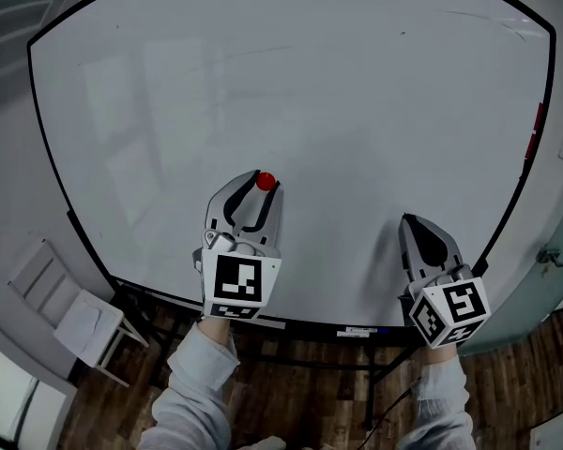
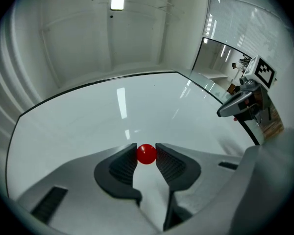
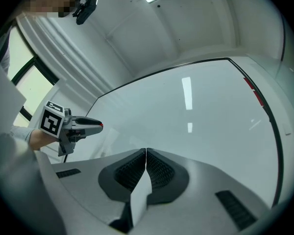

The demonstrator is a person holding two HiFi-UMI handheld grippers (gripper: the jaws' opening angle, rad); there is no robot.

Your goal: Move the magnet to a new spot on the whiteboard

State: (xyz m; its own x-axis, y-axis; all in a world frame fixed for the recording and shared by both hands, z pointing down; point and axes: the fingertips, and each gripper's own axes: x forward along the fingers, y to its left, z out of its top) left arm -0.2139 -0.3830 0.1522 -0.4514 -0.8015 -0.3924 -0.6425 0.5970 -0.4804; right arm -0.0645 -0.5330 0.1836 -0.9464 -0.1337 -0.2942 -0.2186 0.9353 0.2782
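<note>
A small red round magnet (image 2: 146,154) is pinched between the dark ribbed jaws of the left gripper (image 1: 264,186), low on the large black-framed whiteboard (image 1: 357,111), toward 6 o'clock of its centre in the head view. The magnet looks round from both views, so it gives no long axis or heading. The left gripper points toward 1 o'clock, its grey-sleeved forearm (image 1: 202,364) rising from below. At 4 o'clock of the magnet, the right gripper (image 3: 146,153) angles toward 11 o'clock, jaws pressed together on nothing.
</note>
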